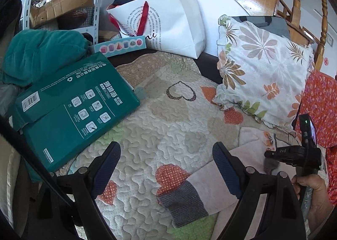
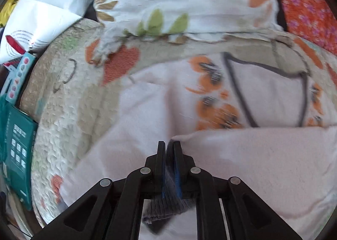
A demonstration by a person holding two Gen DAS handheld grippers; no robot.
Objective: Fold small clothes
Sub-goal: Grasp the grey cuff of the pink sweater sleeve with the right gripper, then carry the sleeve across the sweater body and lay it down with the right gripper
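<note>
A quilted heart-patterned bedspread [image 1: 168, 113] carried the pale pink garment with grey ribbed cuffs [image 2: 263, 166]. The right gripper [image 2: 169, 147] was clamped on one grey ribbed cuff [image 2: 166, 206]; the left gripper [image 1: 166, 166] stood wide apart, empty. Thin purchase risked the cuff slipping free mid-fold.

The left gripper [image 1: 166, 162] points down with its two fingers spread wide apart. The right gripper [image 2: 169, 145] (held by a bare hand [image 1: 311, 189]) is pinched tight, pointing steeply down.
</note>
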